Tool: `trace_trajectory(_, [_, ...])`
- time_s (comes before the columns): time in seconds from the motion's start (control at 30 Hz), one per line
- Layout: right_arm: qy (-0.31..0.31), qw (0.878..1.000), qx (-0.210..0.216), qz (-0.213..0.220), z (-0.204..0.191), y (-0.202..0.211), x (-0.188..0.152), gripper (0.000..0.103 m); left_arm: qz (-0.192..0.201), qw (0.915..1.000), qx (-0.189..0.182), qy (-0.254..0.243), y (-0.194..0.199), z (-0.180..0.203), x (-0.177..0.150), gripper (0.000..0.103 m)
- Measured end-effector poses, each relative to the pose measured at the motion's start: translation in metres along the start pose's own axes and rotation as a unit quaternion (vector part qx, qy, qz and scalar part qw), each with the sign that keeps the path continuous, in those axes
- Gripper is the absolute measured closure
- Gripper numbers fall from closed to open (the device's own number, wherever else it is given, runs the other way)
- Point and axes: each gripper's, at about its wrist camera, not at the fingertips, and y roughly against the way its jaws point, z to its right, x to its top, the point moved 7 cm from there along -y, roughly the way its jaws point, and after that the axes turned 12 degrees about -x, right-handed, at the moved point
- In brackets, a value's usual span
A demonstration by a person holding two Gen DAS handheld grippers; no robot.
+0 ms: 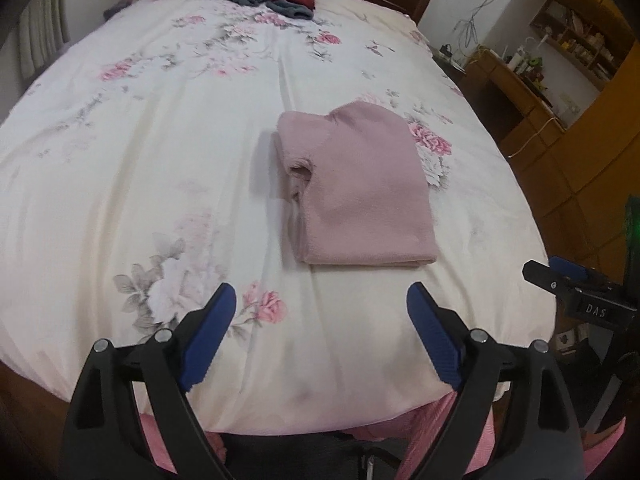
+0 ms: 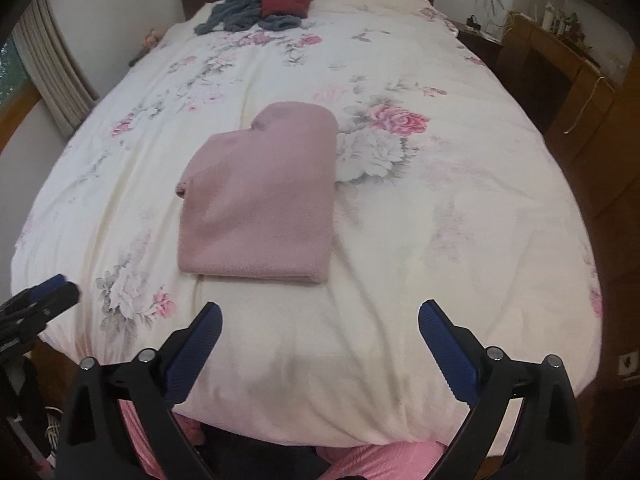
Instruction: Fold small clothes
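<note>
Left gripper (image 1: 320, 300): jaws wide apart, nothing between them, touching nothing. It hangs over the near edge of the bed (image 1: 160, 160). Right gripper (image 2: 320, 316): the same — jaws spread wide, empty, clear of the cloth. Each gripper shows at the margin of the other's view, so the two sit side by side.

Just ahead of both grippers lies the pink garment (image 2: 260, 200), ahead and to the right of the left gripper, ahead and slightly left of the right one. It lies flat as a compact stack of layers, its folded edge facing the grippers. This piece appears finished.

Far ahead, near the headboard, a loose pile (image 2: 256, 12) of grey and dark red clothes remains — unfolded, by its look. Judgement: one item done, the pile still to do.
</note>
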Motion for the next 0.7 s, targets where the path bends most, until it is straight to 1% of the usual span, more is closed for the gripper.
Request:
trace_trajectory(0.2, [-0.006, 1.0, -0.019, 0.001, 0.004, 0.006, 0.001, 0.004, 0.014, 0.9997, 0.018, -0.013, 0.014, 0.011, -0.001, 0.015])
trace_trajectory(0.4, [0.002, 0.999, -0.038, -0.001, 0.002, 0.01, -0.001, 0.004, 0.017, 0.999, 0.031, -0.028, 0.015, 0.02, 0.0, 0.015])
trace_trajectory(0.7, [0.001, 0.999, -0.046, 0.01, 0.006, 0.012, 0.002, 0.004, 0.011, 0.9982, 0.04, -0.044, 0.01, 0.032, -0.004, 0.015])
